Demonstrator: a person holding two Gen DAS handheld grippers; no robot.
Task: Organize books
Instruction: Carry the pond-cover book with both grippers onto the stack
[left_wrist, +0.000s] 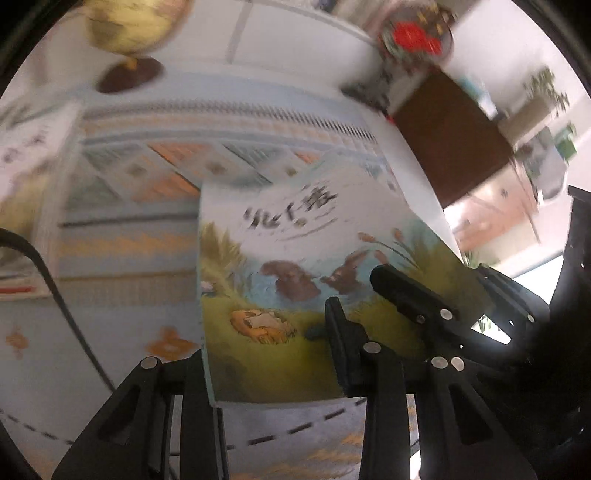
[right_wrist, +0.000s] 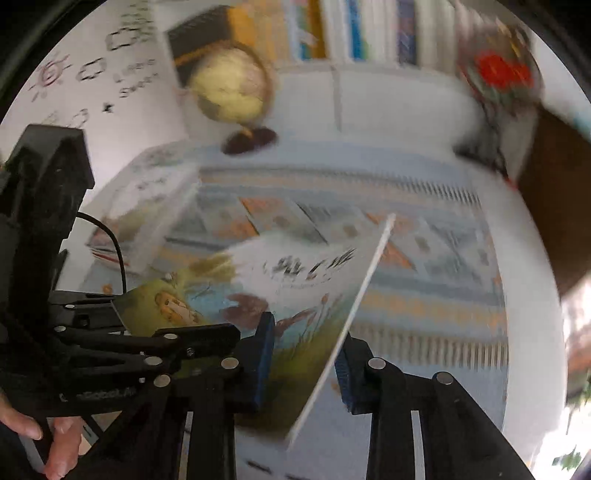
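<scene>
While both grippers' jaws clamp the thin illustrated picture book (right_wrist: 295, 295) mid-frame, lifted off the patterned worktop (right_wrist: 424, 295), shelving remains undone.

Motion blur smears the globe (right_wrist: 231, 88) at 11 o'clock; the book (left_wrist: 295, 273) title is unreadable.

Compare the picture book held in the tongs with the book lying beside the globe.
The held picture book is raised and tilted; the lying book rests flat on a stack. The left tongs and right tongs clamp the held picture book; nothing grips the lying book. Both show pale covers with grassy artwork, though blur hides detail.
</scene>
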